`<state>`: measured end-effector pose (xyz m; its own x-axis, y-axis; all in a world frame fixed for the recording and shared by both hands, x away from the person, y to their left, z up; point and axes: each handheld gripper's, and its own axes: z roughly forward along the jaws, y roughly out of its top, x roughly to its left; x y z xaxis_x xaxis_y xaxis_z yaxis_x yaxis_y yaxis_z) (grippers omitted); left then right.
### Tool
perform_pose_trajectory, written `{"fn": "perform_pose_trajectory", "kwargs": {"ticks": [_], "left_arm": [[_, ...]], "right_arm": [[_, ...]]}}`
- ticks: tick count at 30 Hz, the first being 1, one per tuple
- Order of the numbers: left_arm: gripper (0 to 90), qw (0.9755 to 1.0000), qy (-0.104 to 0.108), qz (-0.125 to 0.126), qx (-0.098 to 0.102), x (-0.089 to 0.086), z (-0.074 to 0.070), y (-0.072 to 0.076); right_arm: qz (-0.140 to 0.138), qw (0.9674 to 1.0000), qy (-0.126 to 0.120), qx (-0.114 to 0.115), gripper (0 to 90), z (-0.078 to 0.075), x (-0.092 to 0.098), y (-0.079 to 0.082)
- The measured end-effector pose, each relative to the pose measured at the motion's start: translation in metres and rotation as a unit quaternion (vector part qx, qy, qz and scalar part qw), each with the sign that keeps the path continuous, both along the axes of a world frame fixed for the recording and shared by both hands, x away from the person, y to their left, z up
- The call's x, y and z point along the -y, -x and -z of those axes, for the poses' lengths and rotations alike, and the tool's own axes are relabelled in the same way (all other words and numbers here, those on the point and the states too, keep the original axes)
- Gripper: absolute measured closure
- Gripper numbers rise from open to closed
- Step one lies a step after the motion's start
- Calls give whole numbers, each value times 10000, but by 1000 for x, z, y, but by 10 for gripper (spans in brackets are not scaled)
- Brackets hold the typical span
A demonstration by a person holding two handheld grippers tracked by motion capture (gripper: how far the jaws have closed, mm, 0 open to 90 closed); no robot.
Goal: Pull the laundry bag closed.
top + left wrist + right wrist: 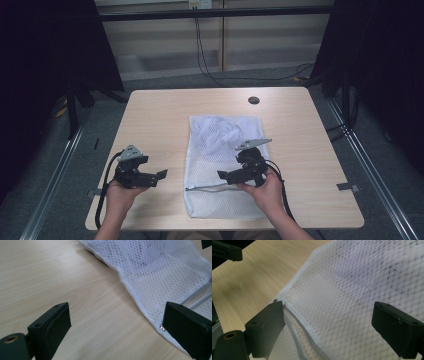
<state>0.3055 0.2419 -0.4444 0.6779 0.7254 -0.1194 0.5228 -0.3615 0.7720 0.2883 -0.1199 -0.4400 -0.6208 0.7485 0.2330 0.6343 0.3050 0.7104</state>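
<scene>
Mesh bag [222,165]: white, flat on the counter [160,115], long axis running away from the person; a crumpled pale item shows through the mesh in the bag's far half.
Zipper [207,187]: a grey line across the bag near its near end, reaching the bag's left edge; its small metal end [162,327] sits at the bag's hem.
Left tool [150,177]: held in the left hand [120,192] just left of the bag, over bare wood; jaws spread wide, nothing between them — in the left gripper view one jaw stands in front of the bag's hem, and contact cannot be told.
Right tool [227,175]: held in the right hand [265,187] above the bag's near half, pointing towards the bag's left edge; jaws spread wide and empty — mesh and the zipper seam [297,340] lie between them.
Counter hole [254,100]: dark round opening beyond the bag's far right corner.
</scene>
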Motion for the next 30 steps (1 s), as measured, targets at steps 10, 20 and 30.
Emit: {"fn": "perform_pose_trajectory", "kwargs": {"ticks": [10, 20, 30], "left_arm": [[76, 10000, -18, 11, -7, 0, 1, 0], [77, 10000, -10, 8, -27, 0, 0, 0], [81, 10000, -17, 21, -43, -1, 1, -1]], "right_arm": [[-93, 9999, -22, -84, 111, 3, -15, -2], [-192, 9995, -56, -239, 120, 8, -28, -3], [-226, 9989, -139, -374, 146, 10, -38, -6]]}}
